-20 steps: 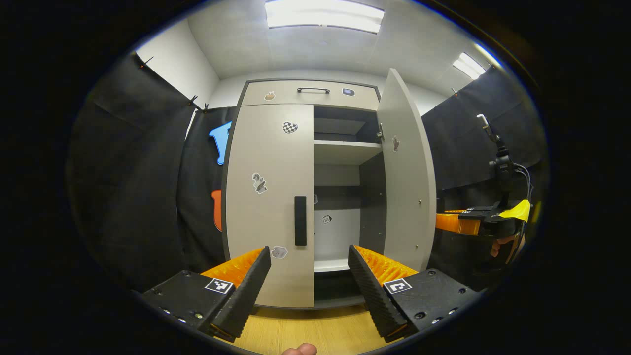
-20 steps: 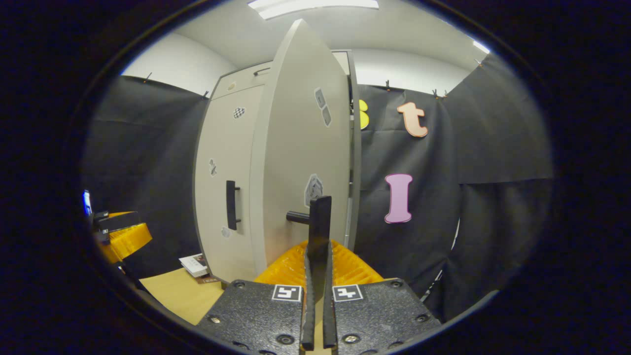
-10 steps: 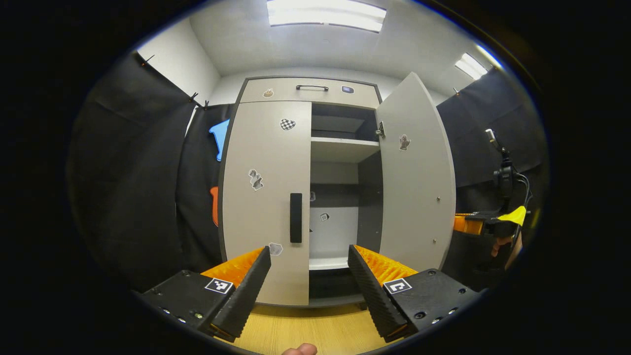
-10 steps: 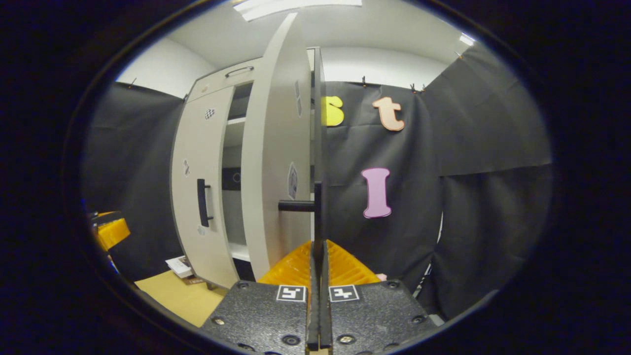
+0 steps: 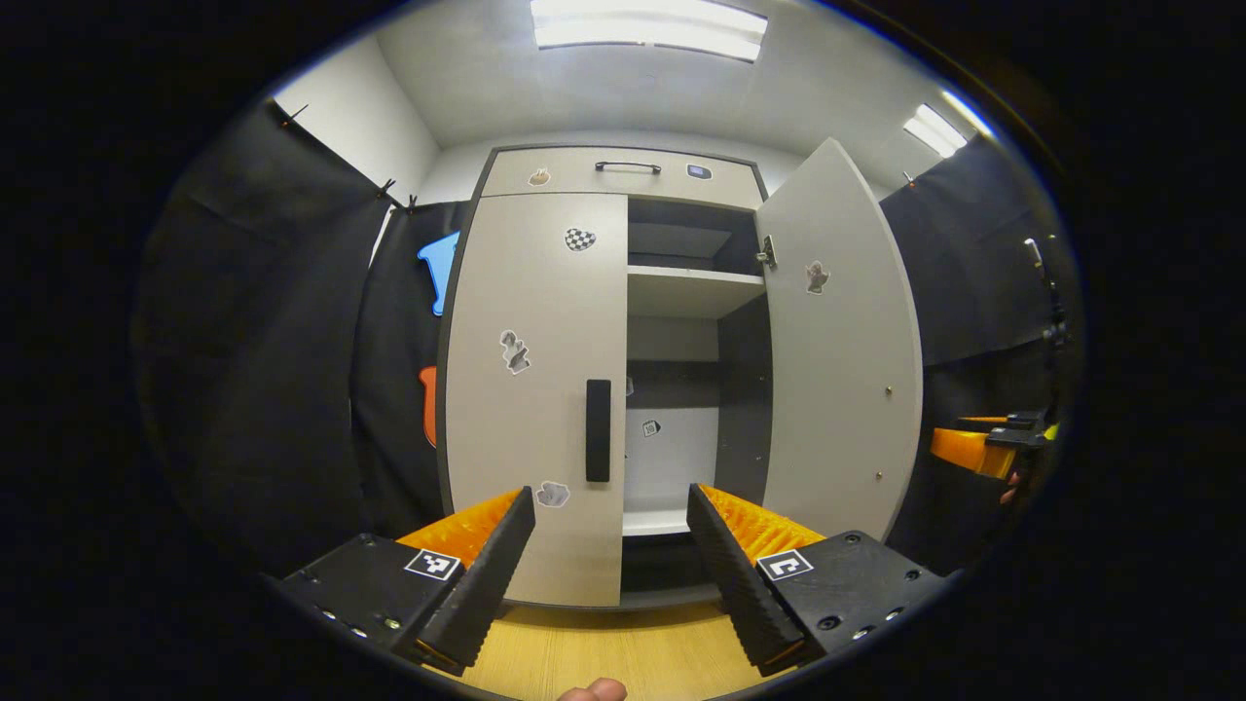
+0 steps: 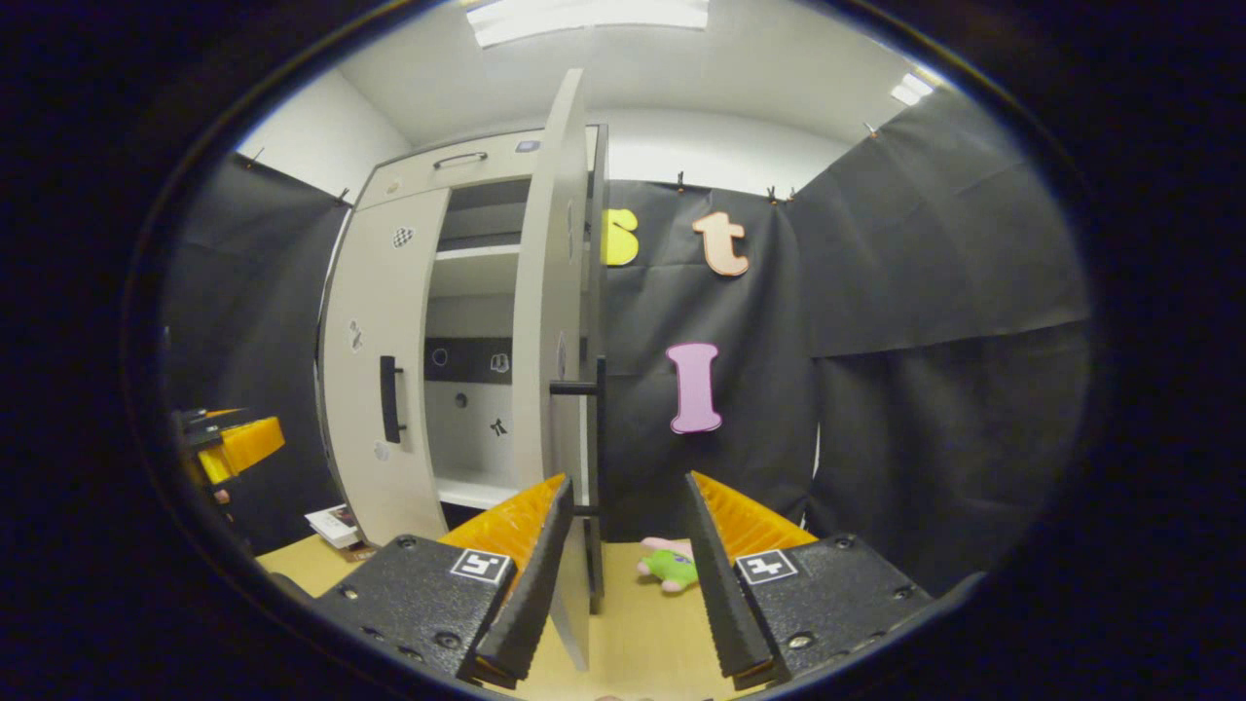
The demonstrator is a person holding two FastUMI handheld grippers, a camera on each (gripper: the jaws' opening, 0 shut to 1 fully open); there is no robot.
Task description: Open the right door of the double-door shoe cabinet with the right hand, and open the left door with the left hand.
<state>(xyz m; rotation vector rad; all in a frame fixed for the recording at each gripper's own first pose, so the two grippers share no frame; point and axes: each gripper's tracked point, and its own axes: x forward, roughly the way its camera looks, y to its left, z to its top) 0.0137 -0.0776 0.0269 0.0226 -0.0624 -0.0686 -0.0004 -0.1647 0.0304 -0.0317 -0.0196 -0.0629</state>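
Nearest in the left gripper view, the left claw stood spread wide with nothing between its two fingers, each finger block carrying one small black-and-white square marker. A fingertip of the person showed at the bottom edge. Wooden floor lay bare between the claw and the shoe cabinet. In the right gripper view, the right claw was likewise parted and gripping nothing, also with two square markers; the edge of the right door rose just ahead of the gap between its fingers, and the right door handle stood beyond the fingertips, untouched.

The cabinet had two doors. The left door sat closed, flush with the frame, its one dark vertical handle straight ahead of the left claw and well apart from it. Three stickers showed on this door, too small to read. The right door was swung wide, leaving the right half open, with two pale shelves visible inside. Above the doors ran one drawer front with one bar handle.

A small green and pink soft toy lay on the floor beyond the right claw, and a booklet lay by the cabinet's foot. No writing was legible.
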